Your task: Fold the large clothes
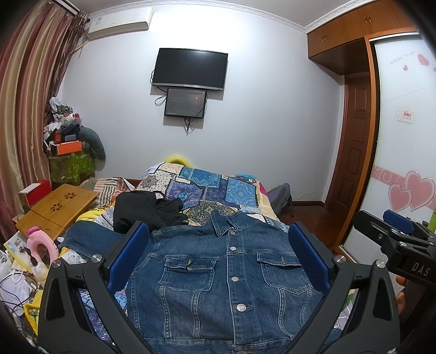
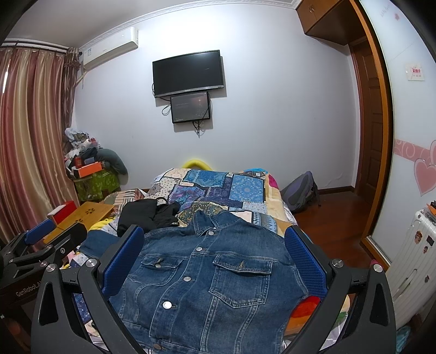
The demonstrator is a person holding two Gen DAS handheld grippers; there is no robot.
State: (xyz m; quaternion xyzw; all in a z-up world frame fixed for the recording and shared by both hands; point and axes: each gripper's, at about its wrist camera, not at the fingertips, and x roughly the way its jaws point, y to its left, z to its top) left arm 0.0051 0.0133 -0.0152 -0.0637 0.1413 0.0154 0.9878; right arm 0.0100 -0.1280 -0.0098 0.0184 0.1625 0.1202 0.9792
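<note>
Denim jacket [image 1: 226, 275] lies front-up on the bed, buttoned, collar pointing away toward the far wall, two flapped chest pockets showing — it fills the near part of both wrist views. Left tongs [image 1: 218, 256] hang over it with the blue-padded fingers [image 1: 128, 258] spread wide apart, one on each side of the jacket's chest, nothing clamped between them. Right tongs [image 2: 215, 258] sit the same way in their own view, blue pads [image 2: 305, 261] wide apart and flanking the jacket, holding nothing; whether either pair touches the denim cannot be told. Each tool shows at the edge of the other's view, the right tongs at the right edge of the left wrist view, the left tongs at the left edge of the right wrist view. One sleeve [image 1: 87, 239] of the jacket lies out to the left. Just beyond the jacket's left shoulder, a black garment [image 1: 147, 209] sits bunched on the patchwork quilt [image 1: 218, 188]. Left of the bed — a wooden lap tray [image 1: 57, 209] and a red box [image 1: 35, 192]. Further back, a backpack [image 2: 299, 190] rests on the wood floor at the right of the bed. On the far wall, a dark TV [image 1: 189, 69] with a smaller screen [image 1: 185, 103] under it, air conditioner [image 1: 120, 23] up left, striped curtains [image 1: 24, 95] on the left.
</note>
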